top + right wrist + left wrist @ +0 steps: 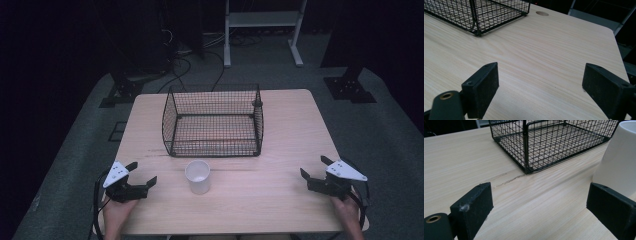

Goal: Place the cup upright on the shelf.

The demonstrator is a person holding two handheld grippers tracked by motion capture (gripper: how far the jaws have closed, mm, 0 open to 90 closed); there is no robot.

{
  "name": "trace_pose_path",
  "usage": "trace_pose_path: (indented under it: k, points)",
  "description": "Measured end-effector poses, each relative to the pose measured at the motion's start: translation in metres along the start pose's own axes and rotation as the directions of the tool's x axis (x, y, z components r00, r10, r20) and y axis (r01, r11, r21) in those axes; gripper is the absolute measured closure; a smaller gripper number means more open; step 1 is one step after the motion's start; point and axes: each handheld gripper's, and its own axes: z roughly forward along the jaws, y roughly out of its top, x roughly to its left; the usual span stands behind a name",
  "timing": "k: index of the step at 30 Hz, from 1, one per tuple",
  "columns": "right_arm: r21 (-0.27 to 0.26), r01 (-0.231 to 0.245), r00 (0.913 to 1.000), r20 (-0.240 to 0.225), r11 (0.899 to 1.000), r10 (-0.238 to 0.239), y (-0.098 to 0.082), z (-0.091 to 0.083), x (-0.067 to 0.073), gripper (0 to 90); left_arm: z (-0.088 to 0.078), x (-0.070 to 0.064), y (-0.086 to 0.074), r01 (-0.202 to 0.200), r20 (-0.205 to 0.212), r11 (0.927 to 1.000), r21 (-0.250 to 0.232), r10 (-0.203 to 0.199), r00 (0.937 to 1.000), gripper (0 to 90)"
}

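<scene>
White tapered paper cup (198, 176) stands upright just before the black wire basket (213, 120); light, crushable, I'd judge, so I'd pinch its wall gently. Both my left gripper (141, 175) and right gripper (313, 167) gape empty.

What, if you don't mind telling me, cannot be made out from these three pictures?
- White cup: its inside bottom, too small in the high view; in the left gripper view the frame's edge cuts off its rim and right side.
- Wire basket: its far part is cut off by the top edge in the left gripper view and right gripper view.
- Room behind the table: too dark to read.
</scene>
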Motion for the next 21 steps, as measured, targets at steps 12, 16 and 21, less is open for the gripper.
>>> trace_pose_path:
  k: [12, 16, 21]
  points:
    - [0.000, 0.005, 1.0000, 0.000, 1.000, -0.005, 0.0000, 0.0000, 0.0005, 13.1, 0.0036, -0.0040, 0.0016, -0.018, 0.025, 0.9998, 0.007, 0.018, 0.9995, 6.0]
    - [0.001, 0.010, 1.0000, -0.001, 1.000, -0.010, 0.0001, 0.0001, 0.0009, 13.1, 0.0041, -0.0069, 0.0041, -0.030, 0.029, 0.9996, 0.004, 0.029, 0.9991, 6.0]
    - [-0.003, -0.005, 1.0000, -0.006, 1.000, 0.005, 0.0000, -0.0002, -0.0003, 13.1, 0.0057, -0.0097, 0.0070, -0.017, 0.047, 0.9998, 0.012, 0.016, 0.9988, 6.1]
